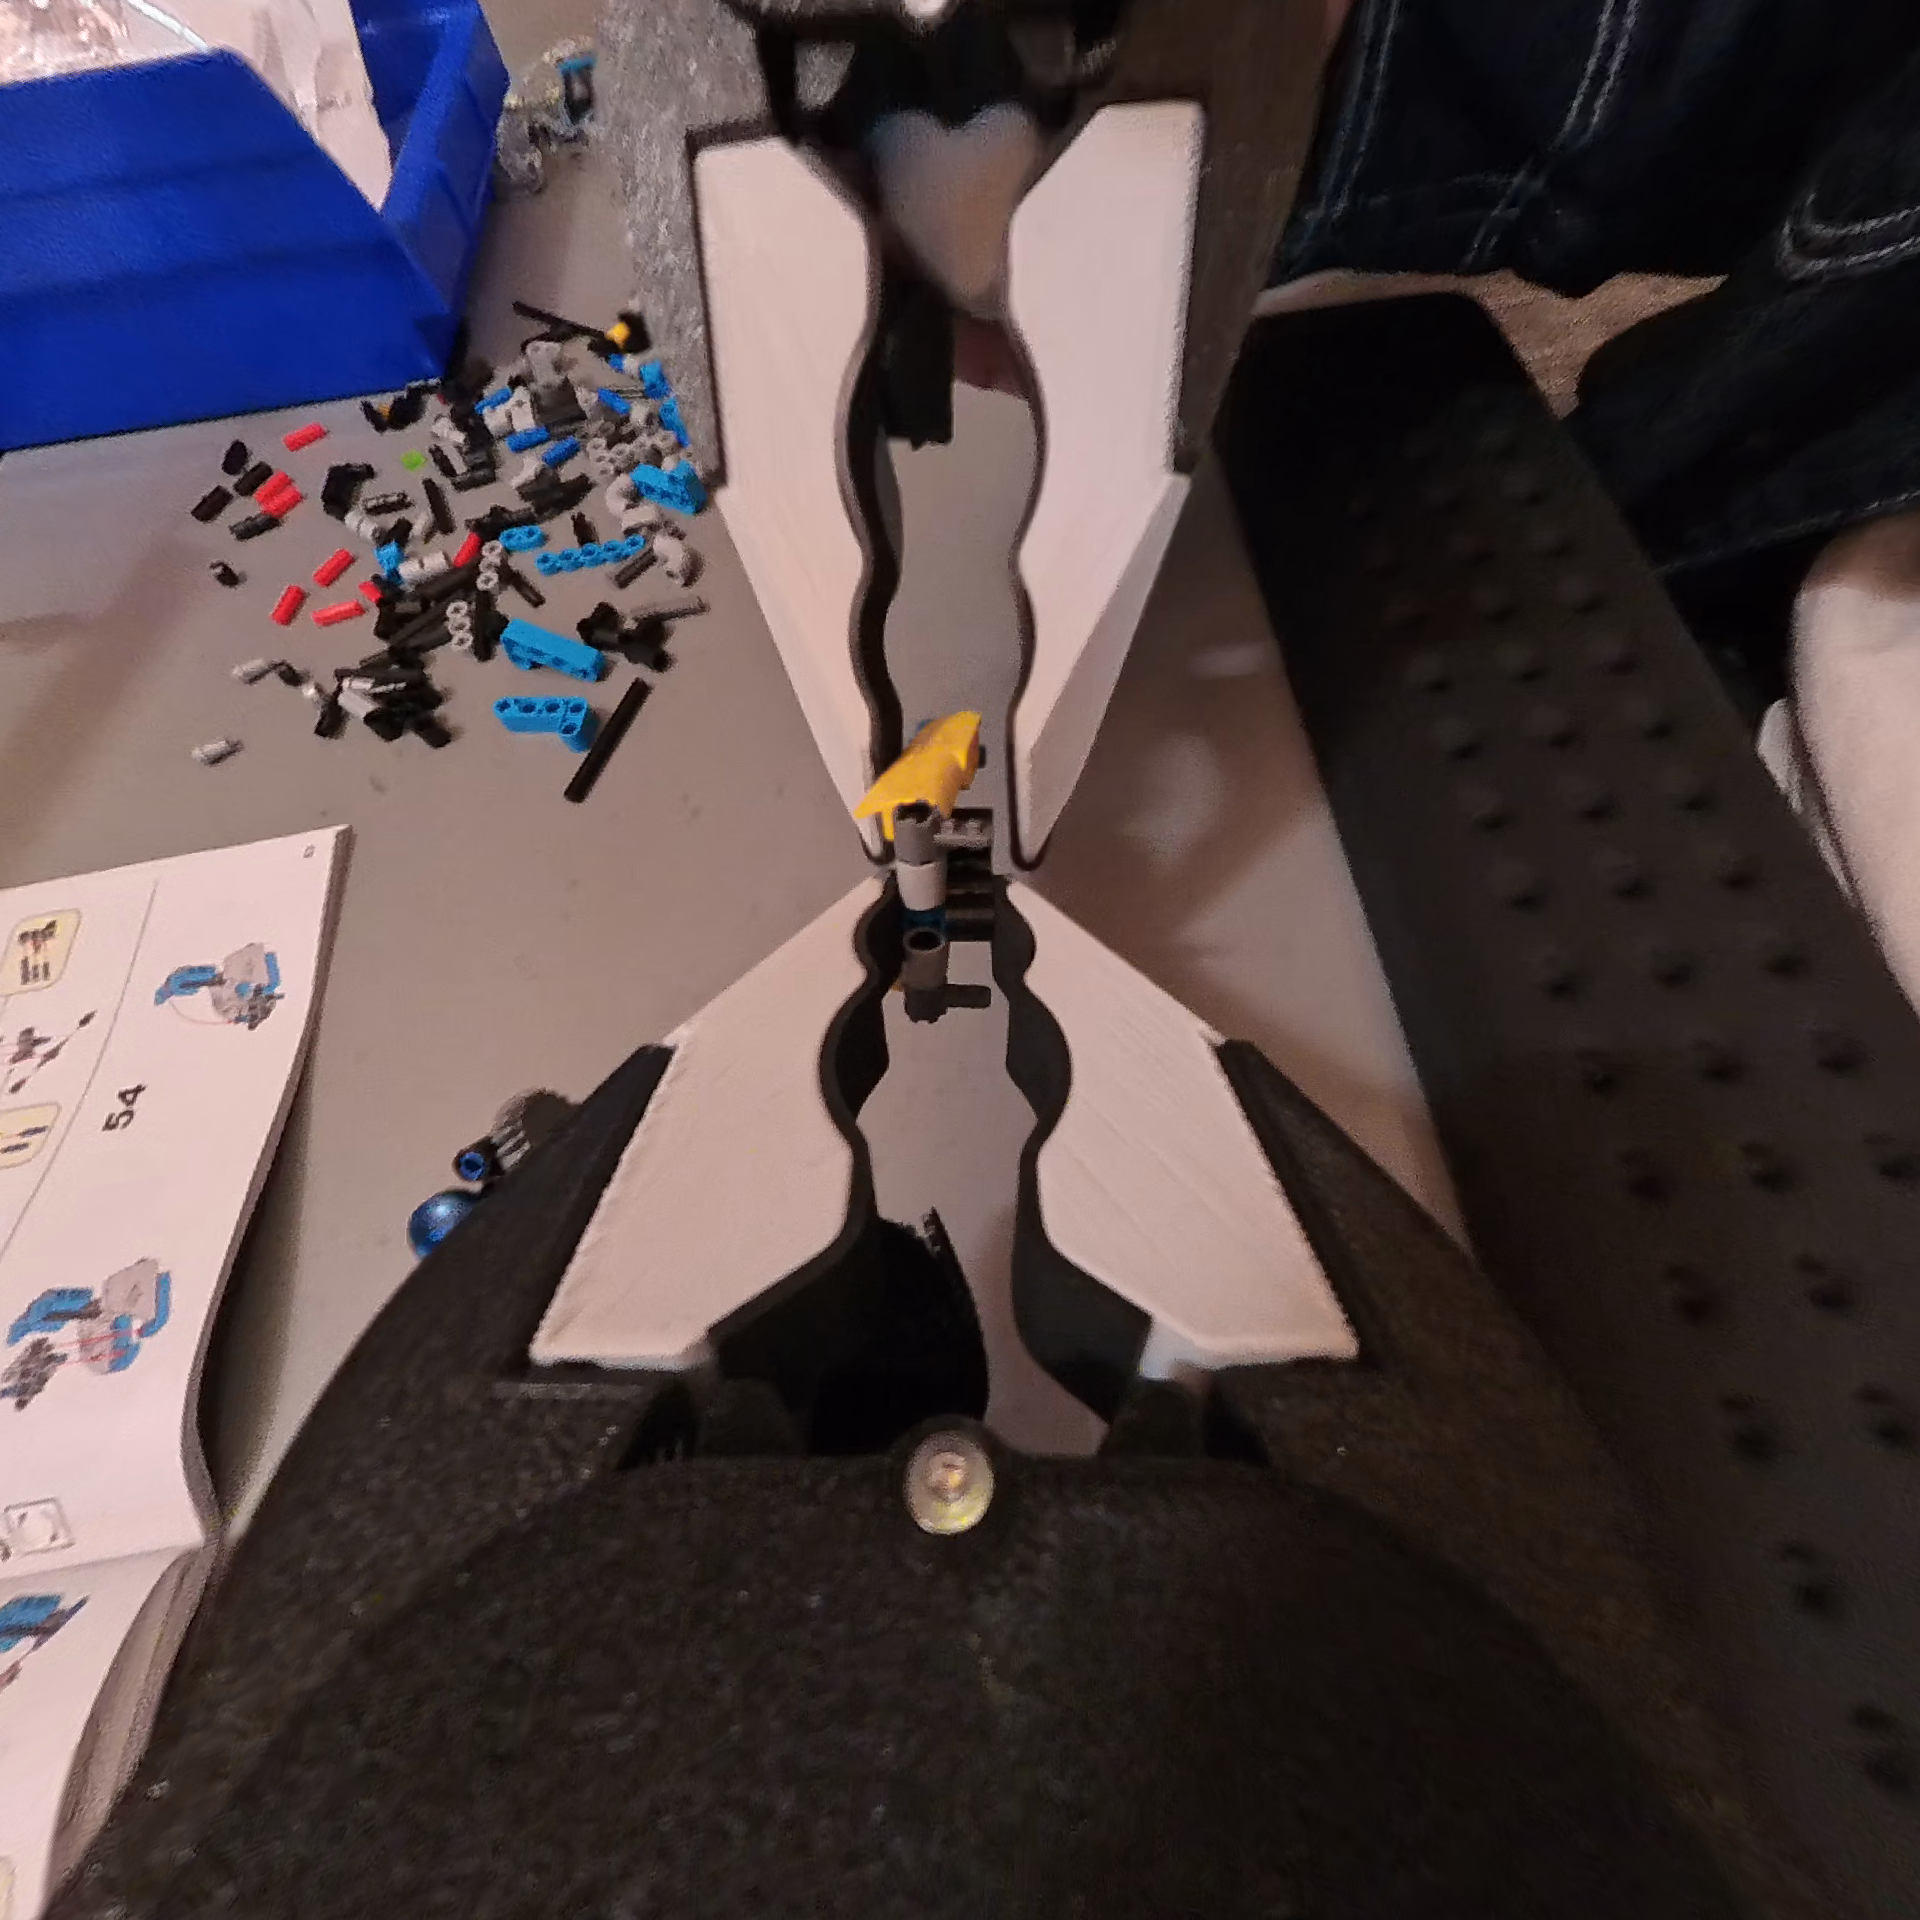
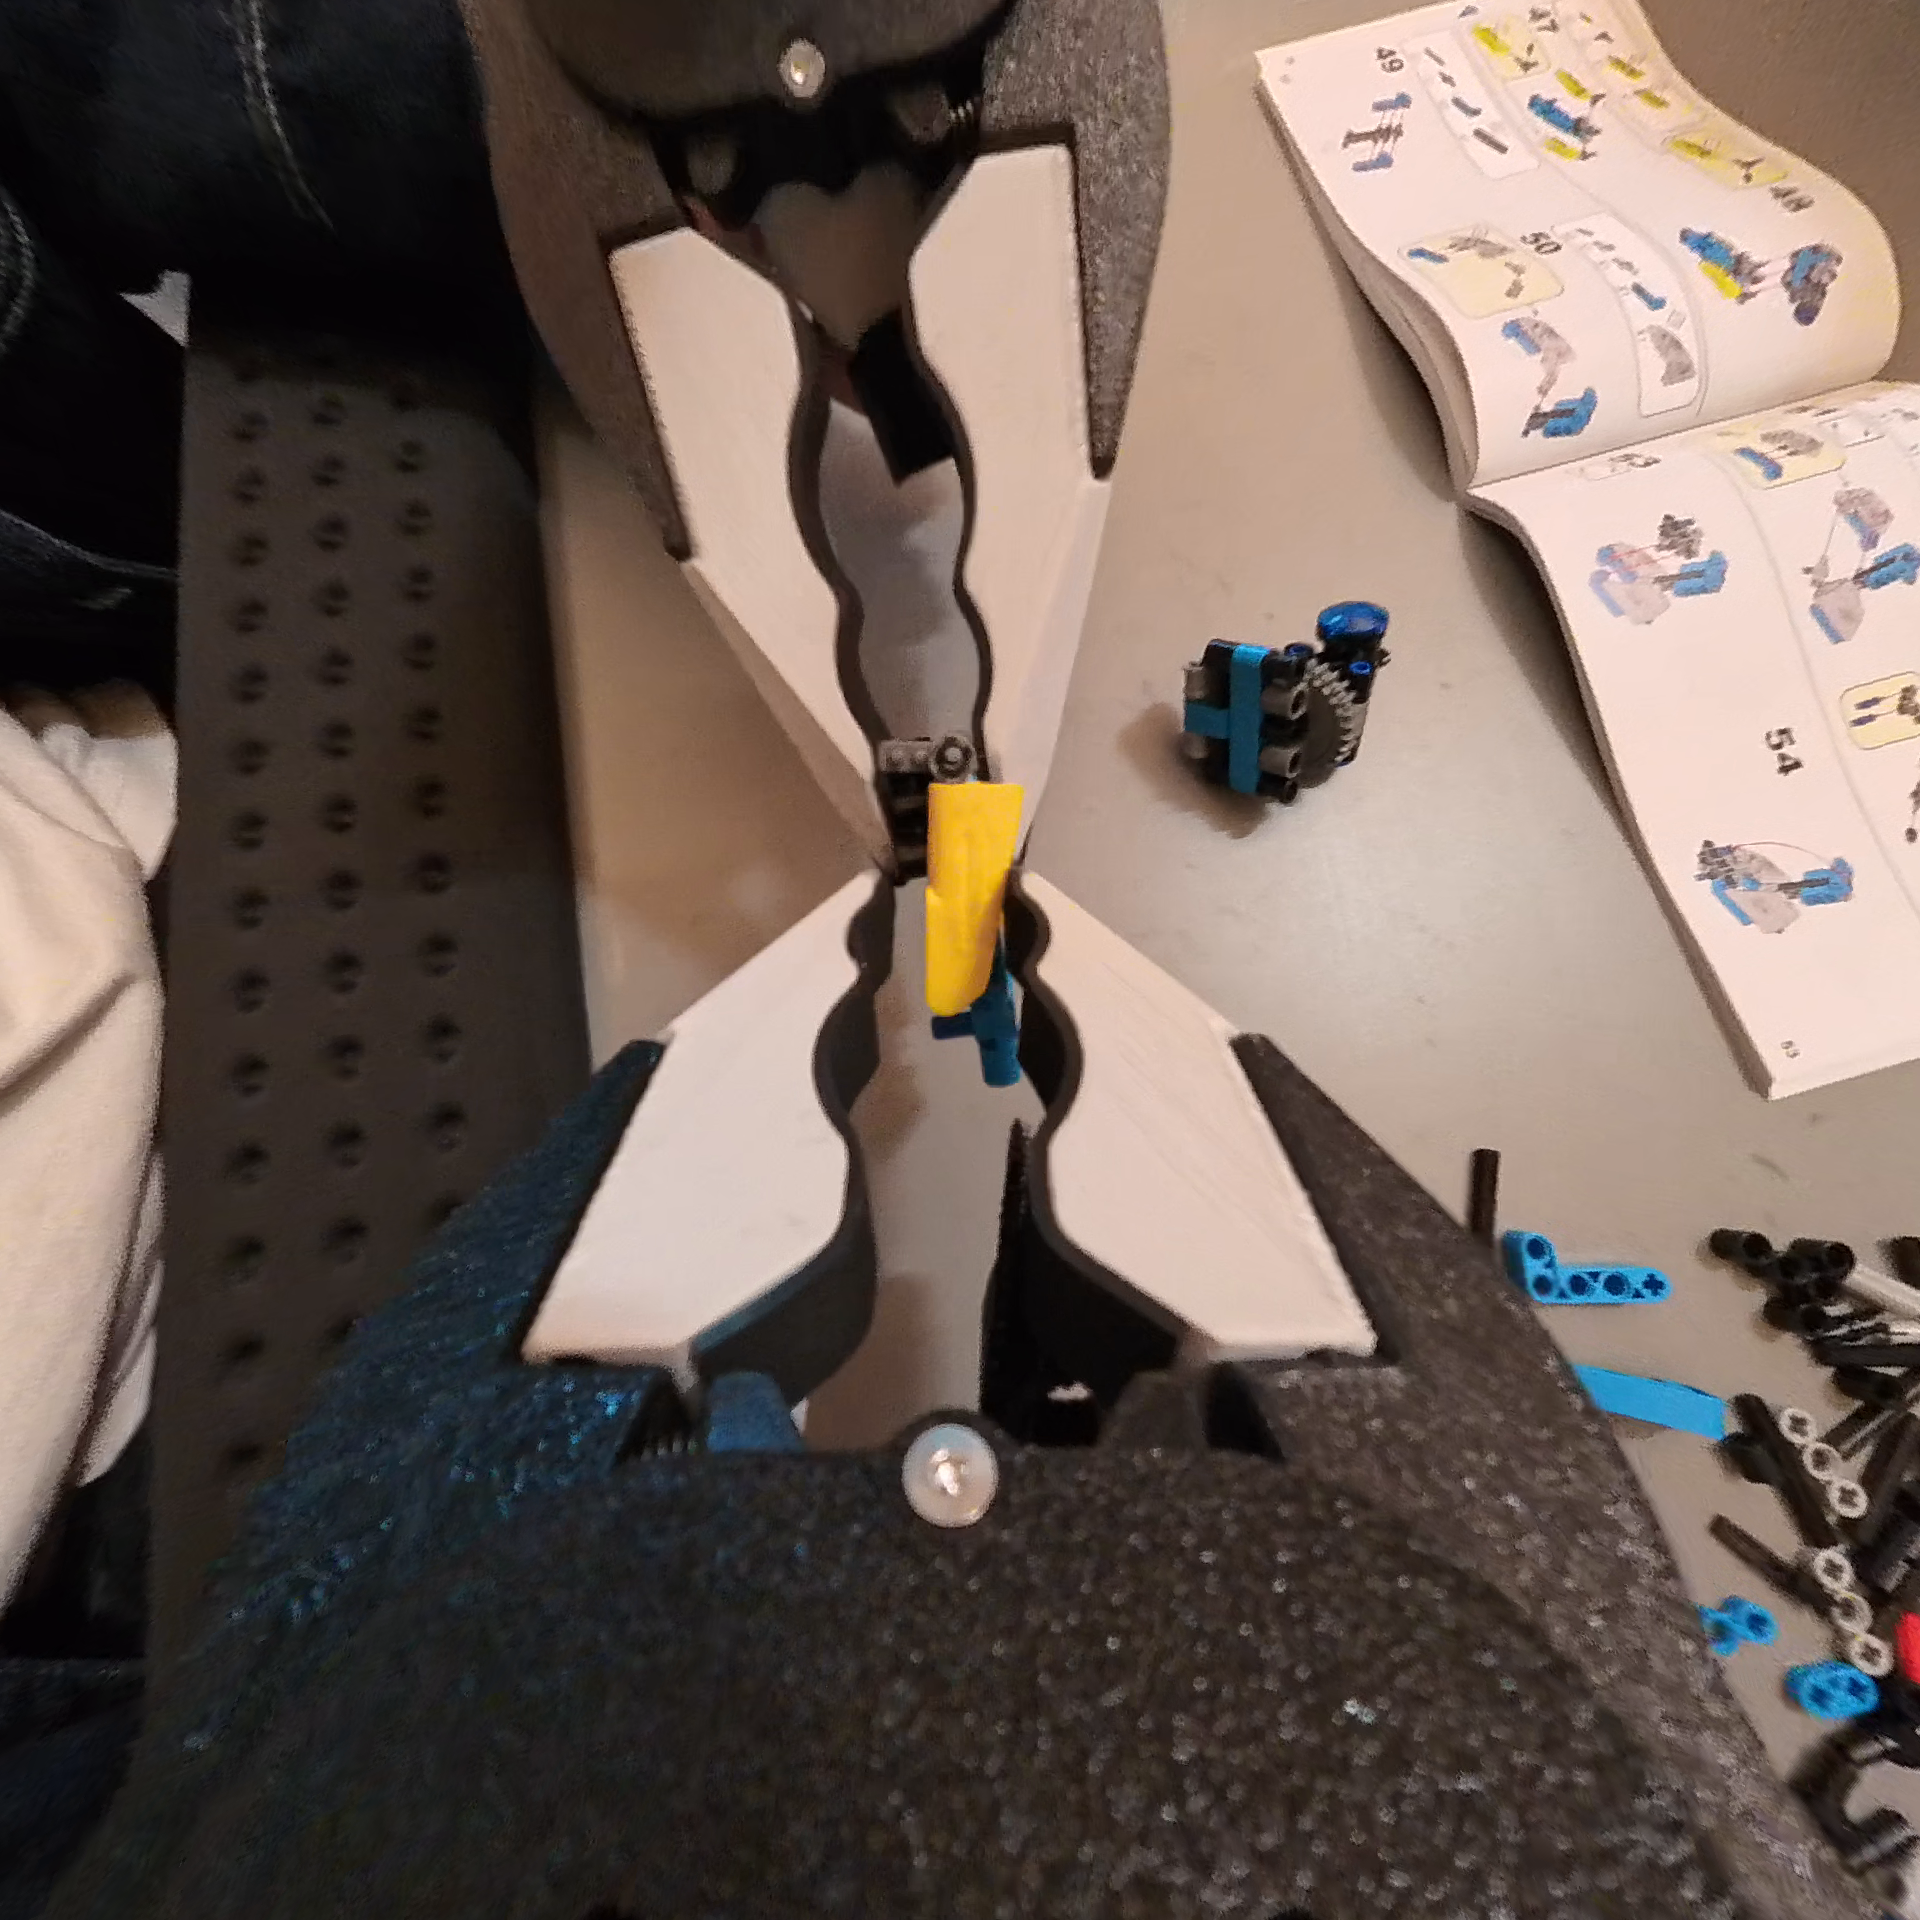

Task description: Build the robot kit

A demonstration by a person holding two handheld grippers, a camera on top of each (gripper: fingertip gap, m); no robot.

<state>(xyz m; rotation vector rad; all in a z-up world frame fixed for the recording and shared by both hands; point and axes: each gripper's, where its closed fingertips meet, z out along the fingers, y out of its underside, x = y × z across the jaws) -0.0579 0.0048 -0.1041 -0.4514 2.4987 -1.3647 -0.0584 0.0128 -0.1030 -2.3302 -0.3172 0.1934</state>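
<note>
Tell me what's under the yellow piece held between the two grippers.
Under the yellow piece, a blue connector sticks out; grey and black parts join it. How they attach is hidden by the fingertips.

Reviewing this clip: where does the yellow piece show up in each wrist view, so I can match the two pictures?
Left wrist view: the yellow piece sits just above centre, where the tips of the two grippers meet, topping a small grey and black assembly.
Right wrist view: the yellow piece is at centre, between the meeting tips, with a blue part below it.
Shared landmark: the open instruction booklet, at left in the left view, upper right in the right view.
</note>
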